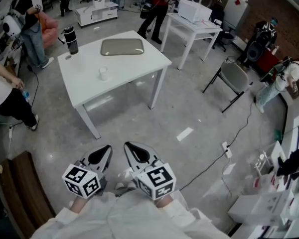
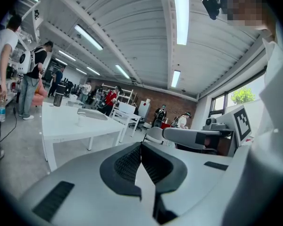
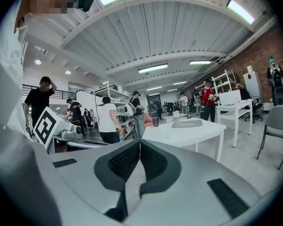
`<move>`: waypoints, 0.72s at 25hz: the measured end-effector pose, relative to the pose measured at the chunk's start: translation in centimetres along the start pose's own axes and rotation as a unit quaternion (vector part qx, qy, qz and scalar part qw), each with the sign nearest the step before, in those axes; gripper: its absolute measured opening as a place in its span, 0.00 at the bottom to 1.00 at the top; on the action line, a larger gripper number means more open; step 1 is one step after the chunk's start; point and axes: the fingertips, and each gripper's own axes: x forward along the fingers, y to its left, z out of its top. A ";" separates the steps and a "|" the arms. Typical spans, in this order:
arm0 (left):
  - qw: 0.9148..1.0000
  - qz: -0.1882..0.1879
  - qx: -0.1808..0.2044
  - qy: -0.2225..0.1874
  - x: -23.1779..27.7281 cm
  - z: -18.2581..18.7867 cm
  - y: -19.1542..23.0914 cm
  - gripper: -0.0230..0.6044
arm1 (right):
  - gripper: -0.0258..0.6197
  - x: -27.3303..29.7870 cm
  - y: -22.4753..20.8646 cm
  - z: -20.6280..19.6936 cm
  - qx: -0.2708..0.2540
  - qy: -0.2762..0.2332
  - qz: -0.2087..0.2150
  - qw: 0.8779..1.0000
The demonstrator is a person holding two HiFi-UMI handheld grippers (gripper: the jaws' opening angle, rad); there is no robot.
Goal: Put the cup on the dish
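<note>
A small white cup [image 1: 103, 73] stands near the middle of the white table [image 1: 84, 83]. The flat grey dish [image 1: 122, 47] lies farther back on the same table, apart from the cup. Both grippers are held close to my body, well short of the table and over the floor. The left gripper [image 1: 107, 149] has its jaws pressed together on nothing, as the left gripper view [image 2: 141, 146] confirms. The right gripper [image 1: 129, 146] is likewise shut and empty in its own view [image 3: 140, 143]. The left gripper view shows the cup [image 2: 80, 119] and dish [image 2: 92, 115] far off.
A black flask [image 1: 71, 40] stands at the table's far left corner. Several people stand around the room. A second white table [image 1: 192, 26], a folding chair [image 1: 234, 76], a floor cable with a socket strip [image 1: 225, 150] and a wooden bench [image 1: 20, 193] surround me.
</note>
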 end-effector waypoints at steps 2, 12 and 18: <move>1.000 0.003 -0.001 0.006 0.4 -0.4 0.0 0.05 | 0.06 -0.1 -0.3 -0.5 0.003 0.006 0.002 1.000; 0.999 0.018 -0.021 0.027 1.7 -3.9 -0.5 0.05 | 0.06 -0.3 -1.5 -3.8 0.013 0.043 0.019 0.999; 0.999 0.019 -0.021 0.029 3.3 -2.8 1.7 0.05 | 0.06 1.9 -3.4 -3.1 0.018 0.039 0.014 0.999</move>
